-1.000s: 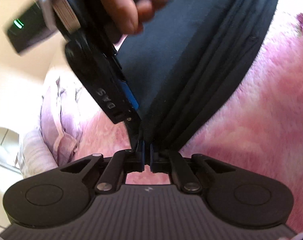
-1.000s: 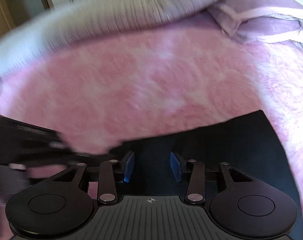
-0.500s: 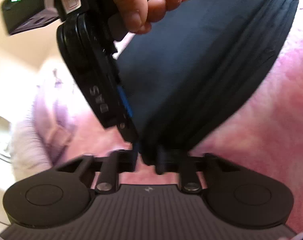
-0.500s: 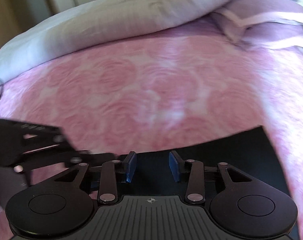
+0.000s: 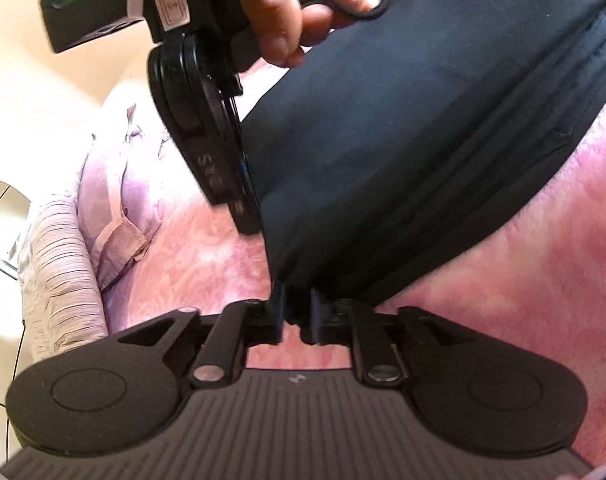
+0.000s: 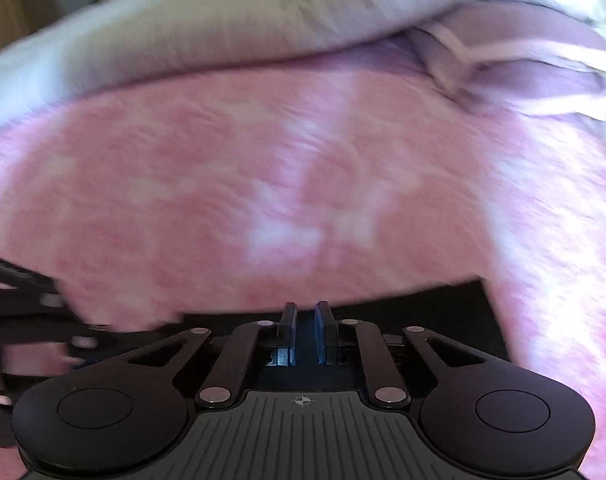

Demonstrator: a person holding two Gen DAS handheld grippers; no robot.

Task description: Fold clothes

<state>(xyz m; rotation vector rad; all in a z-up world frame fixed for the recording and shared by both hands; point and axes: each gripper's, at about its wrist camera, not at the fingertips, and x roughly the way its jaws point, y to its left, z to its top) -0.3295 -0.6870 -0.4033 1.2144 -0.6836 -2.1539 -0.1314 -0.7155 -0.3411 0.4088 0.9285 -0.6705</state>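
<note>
While the black garment (image 5: 403, 152) is lying in folded layers on the pink bed blanket (image 5: 523, 300), the left gripper (image 5: 297, 314) is sitting at its near corner, jaws just opening to a narrow gap with the corner bunching loosely between them. Only the left wrist view is showing the right gripper (image 5: 245, 204) from outside, a hand (image 5: 279, 8) gripping its handle, tips against the cloth's edge. Only the right wrist view is showing the white duvet (image 6: 223, 28) and lilac pillow (image 6: 523, 76); there the right gripper (image 6: 303, 326), jaws just closing, is standing narrow over the garment (image 6: 443, 308); blur is hiding any pinch.
</note>
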